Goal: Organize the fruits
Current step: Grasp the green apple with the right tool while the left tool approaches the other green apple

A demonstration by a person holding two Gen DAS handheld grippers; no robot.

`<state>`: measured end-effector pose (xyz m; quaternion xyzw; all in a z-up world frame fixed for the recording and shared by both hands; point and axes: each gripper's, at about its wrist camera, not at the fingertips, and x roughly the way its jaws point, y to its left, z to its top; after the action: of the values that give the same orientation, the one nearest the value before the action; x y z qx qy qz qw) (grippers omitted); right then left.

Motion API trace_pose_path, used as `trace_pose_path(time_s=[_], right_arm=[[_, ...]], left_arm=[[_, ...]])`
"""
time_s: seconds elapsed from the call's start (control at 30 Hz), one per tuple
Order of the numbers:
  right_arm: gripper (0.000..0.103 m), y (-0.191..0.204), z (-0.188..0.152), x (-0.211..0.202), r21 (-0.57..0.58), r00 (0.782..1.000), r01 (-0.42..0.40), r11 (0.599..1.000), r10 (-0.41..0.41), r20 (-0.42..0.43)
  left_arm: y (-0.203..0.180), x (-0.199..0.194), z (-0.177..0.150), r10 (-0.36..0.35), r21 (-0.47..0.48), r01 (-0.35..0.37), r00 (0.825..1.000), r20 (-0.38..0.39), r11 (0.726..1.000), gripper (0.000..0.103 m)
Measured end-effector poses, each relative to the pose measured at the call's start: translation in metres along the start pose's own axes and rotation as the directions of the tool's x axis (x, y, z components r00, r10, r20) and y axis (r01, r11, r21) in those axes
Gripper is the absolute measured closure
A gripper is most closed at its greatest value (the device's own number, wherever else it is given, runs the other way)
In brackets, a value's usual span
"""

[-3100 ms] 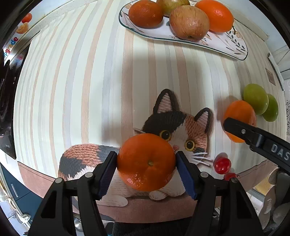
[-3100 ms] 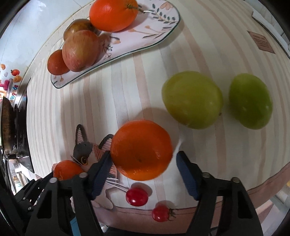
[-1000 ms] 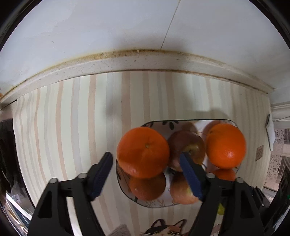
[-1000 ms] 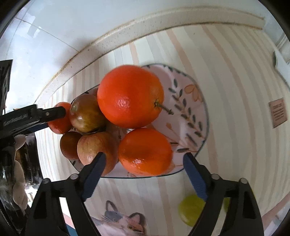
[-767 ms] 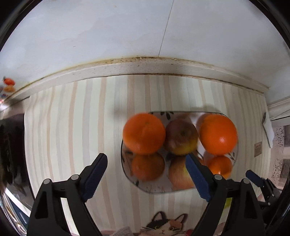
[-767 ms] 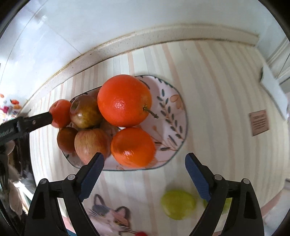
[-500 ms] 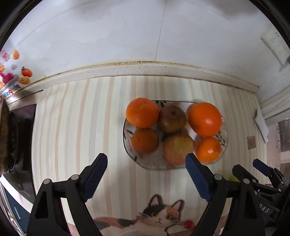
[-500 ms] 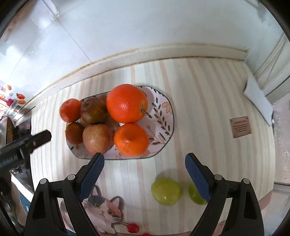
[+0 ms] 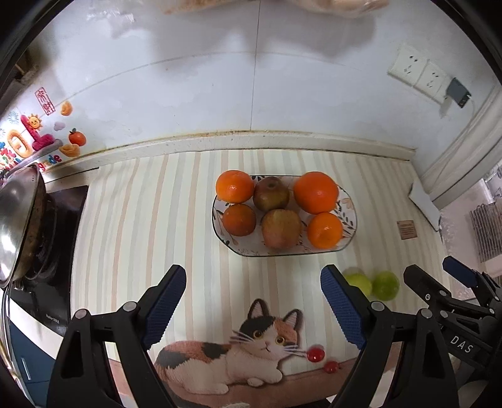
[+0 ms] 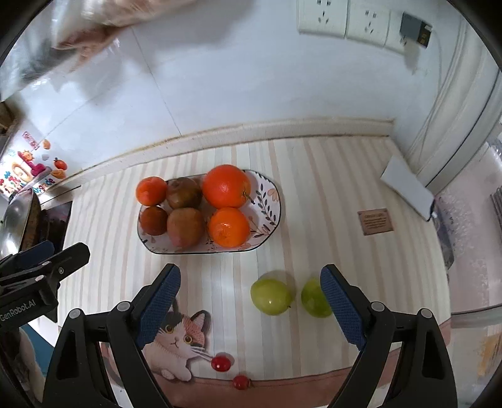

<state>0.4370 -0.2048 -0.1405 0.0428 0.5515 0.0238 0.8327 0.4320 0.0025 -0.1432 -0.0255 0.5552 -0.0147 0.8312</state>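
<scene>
A floral oval plate point(image 9: 346, 201) point(image 10: 269, 201) on the striped mat holds several oranges and two apples. Two green fruits point(image 10: 272, 296) point(image 10: 314, 298) lie on the mat in front of the plate, also in the left wrist view point(image 9: 385, 285). Two cherry tomatoes point(image 10: 221, 362) point(image 10: 241, 382) lie near the front edge by the cat picture point(image 9: 251, 348). My left gripper point(image 9: 252, 306) is open and empty, held back from the plate. My right gripper point(image 10: 249, 306) is open and empty, above the green fruits.
A stove with a metal pan point(image 9: 18, 219) stands at the left. A white tiled wall with sockets point(image 10: 342, 18) runs behind. A white card point(image 10: 406, 186) and a small brown tag point(image 10: 375, 222) lie at the right of the mat.
Both grippers let go of their oranges on the plate, opened, and pulled back and up. The plate now looks smaller and farther away.
</scene>
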Motion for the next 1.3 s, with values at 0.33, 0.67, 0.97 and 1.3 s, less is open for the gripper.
trace_pose_path(time_s=[0.33, 0.67, 0.97, 1.3], right_arm=[[0.01, 0.01, -0.02, -0.057, -0.021, 0.995, -0.003, 1.0, 0.005, 0.101], [0.01, -0.009, -0.033, -0.042, 0.071, 0.996, -0.085, 0.994, 0.083, 0.032], [0.011, -0.062, -0.053, 0.072, 0.196, 0.975, -0.087, 0.977, 0.124, -0.183], [0.016, -0.082, -0.069, 0.132, 0.232, 0.955, -0.087, 0.969, 0.147, -0.257]], left_arm=[[-0.003, -0.048, -0.025, 0.001, 0.006, -0.001, 0.996, 0.092, 1.0, 0.015], [-0.005, -0.027, -0.04, 0.017, -0.002, -0.017, 0.999, 0.038, 1.0, 0.015], [-0.035, 0.059, -0.071, 0.031, 0.069, -0.02, 0.986, -0.164, 0.997, 0.015], [-0.067, 0.146, -0.114, -0.054, 0.033, 0.075, 0.904, -0.424, 0.997, 0.024]])
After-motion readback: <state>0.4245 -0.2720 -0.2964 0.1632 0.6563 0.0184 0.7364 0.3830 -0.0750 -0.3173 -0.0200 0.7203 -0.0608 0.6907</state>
